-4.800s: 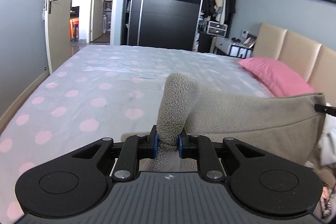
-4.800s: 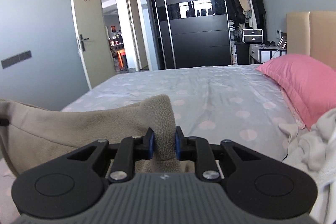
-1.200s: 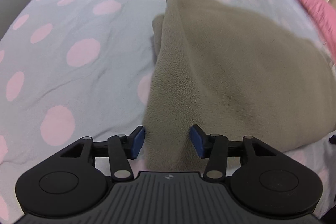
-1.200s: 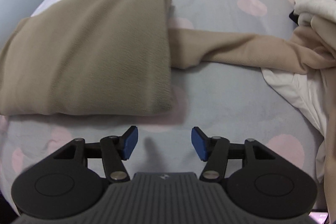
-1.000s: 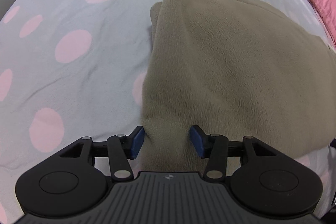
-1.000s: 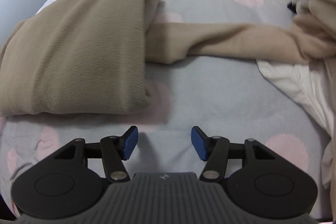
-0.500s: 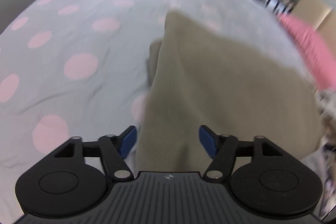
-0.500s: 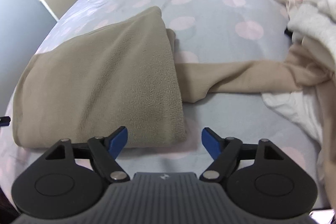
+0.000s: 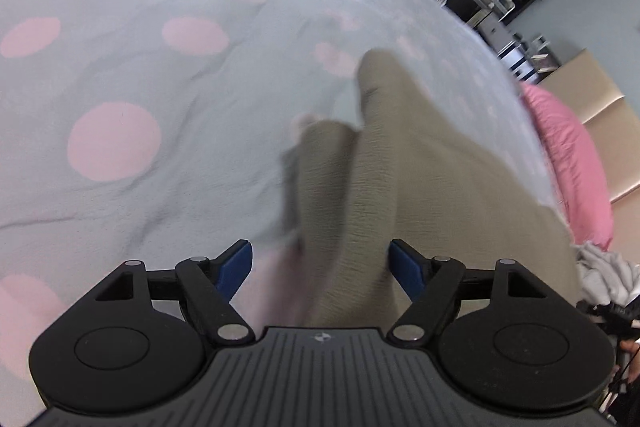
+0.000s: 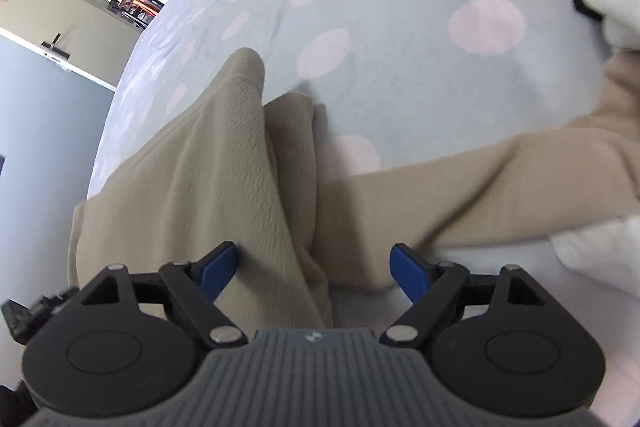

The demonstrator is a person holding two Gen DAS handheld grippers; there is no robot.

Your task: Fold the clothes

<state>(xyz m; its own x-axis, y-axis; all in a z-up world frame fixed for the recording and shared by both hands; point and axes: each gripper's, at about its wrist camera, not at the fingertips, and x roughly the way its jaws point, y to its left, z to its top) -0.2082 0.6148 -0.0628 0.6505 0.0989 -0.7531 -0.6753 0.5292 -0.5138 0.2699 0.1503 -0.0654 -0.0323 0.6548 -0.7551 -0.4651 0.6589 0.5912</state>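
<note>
On the near part of the spotted bed sheet (image 9: pixel 168 155) the folded taupe fleece (image 10: pixel 192 187) lies flat, let go so the fold can settle. My left gripper (image 9: pixel 320 263) and right gripper (image 10: pixel 314 265) have just been spreading their jaws; both now stand wide with fleece under the gap, pads clear of it. A beige sleeve (image 10: pixel 500 179) trails right toward the unfolded pile (image 10: pixel 612 3), probably next.

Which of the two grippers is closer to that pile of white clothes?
Right. The right gripper has the white clothes just beside it; the left gripper sits across the folded taupe garment from them.
</note>
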